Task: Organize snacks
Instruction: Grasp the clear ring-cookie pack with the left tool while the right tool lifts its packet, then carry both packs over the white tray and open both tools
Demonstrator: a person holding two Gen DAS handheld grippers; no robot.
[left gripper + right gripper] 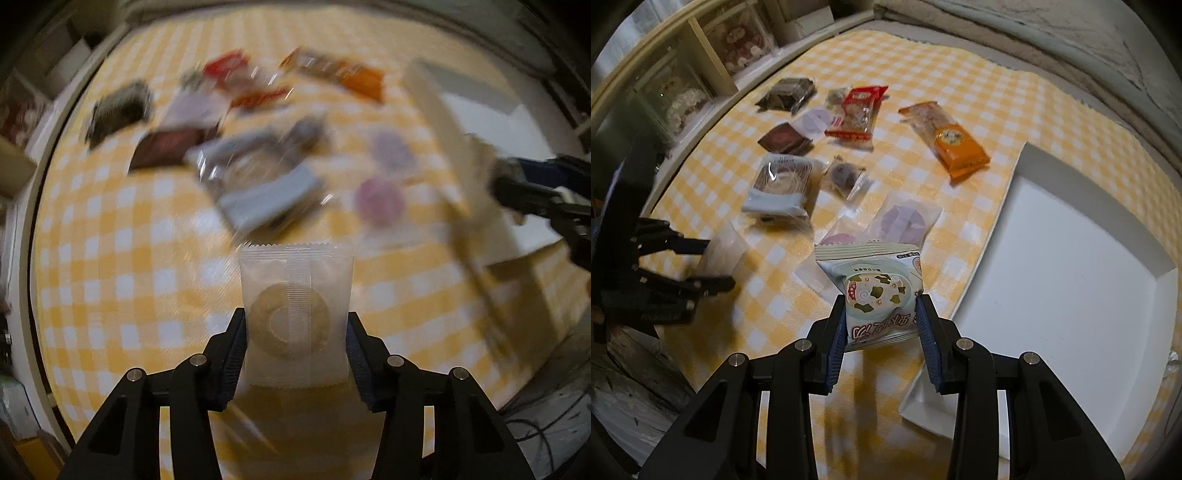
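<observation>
Both grippers clench slippery packets, the left gripper a frosted clear ring-biscuit packet, the right gripper a pale-blue printed snack pouch, and either could probably slip short of the shallow white cardboard tray.

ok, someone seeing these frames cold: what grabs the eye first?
Both grippers hold a snack: the left gripper pinches a frosted packet with a ring-shaped biscuit, the right gripper a pale blue soup packet. Beyond them, wrapped snacks lie scattered over the yellow checked cloth, with a white tray at its right.
</observation>
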